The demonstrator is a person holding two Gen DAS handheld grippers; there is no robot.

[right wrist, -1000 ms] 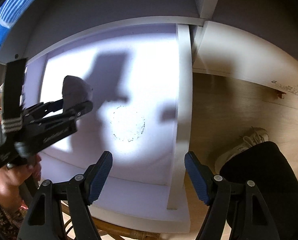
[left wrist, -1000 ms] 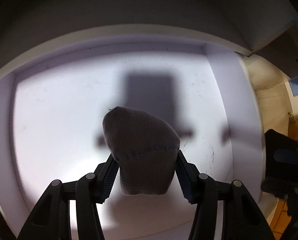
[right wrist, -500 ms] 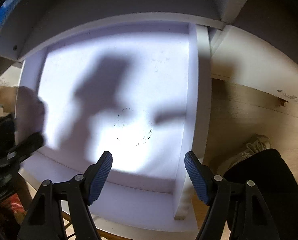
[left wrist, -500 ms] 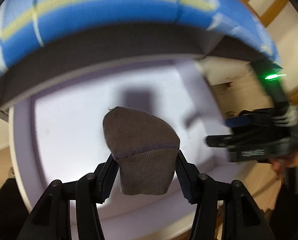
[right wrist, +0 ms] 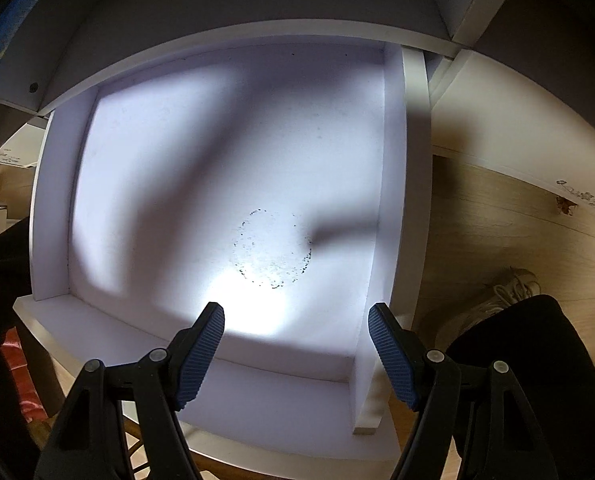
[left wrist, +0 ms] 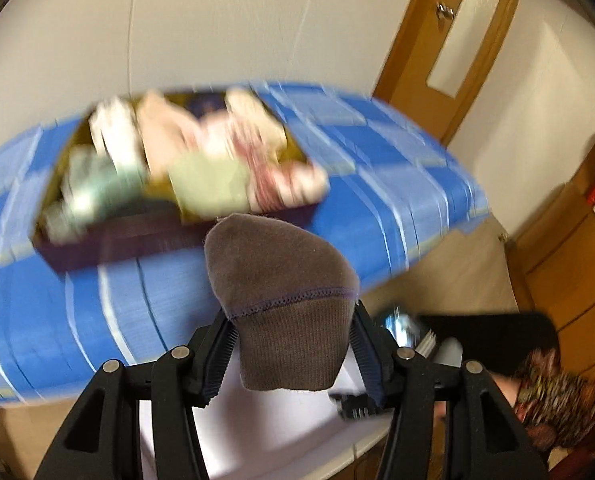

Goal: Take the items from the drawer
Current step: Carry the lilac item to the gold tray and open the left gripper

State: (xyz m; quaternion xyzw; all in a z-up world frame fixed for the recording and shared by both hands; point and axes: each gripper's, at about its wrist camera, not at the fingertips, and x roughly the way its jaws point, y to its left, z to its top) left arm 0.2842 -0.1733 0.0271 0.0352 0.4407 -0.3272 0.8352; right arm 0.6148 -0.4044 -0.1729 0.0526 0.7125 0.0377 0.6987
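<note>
Brown sock (left wrist: 285, 300): clamped between the ribbed pads of the left gripper (left wrist: 291, 354), toe end pointing up and away from the camera, cuff end hanging down between the fingers.
Left gripper: closed on the sock from both sides, held in the air in front of a blue checked cloth (left wrist: 377, 184).
Blue checked cloth: covers a raised flat surface; blurred in the left wrist view.
Dark tray (left wrist: 109, 244): sits on the cloth beyond the sock, filled with a heap of pale folded fabric pieces (left wrist: 201, 160), pink, green and white; too blurred to name singly.
Right gripper (right wrist: 295, 354): jaws apart with nothing between them, pointing down over the front part of the drawer.
Drawer (right wrist: 393, 208): white, pulled out, its floor bare except for a ring of dark specks (right wrist: 271, 252) and soft shadows.
Wooden floor (right wrist: 489, 232): lies to the right of the drawer, with a pale shoe (right wrist: 493, 300) and a dark trouser leg (right wrist: 537, 360) on it.
Door (left wrist: 453, 44): brown wood, in the far corner beyond the cloth.
Patterned sleeve (left wrist: 557, 404): at the lower right edge of the left wrist view.
</note>
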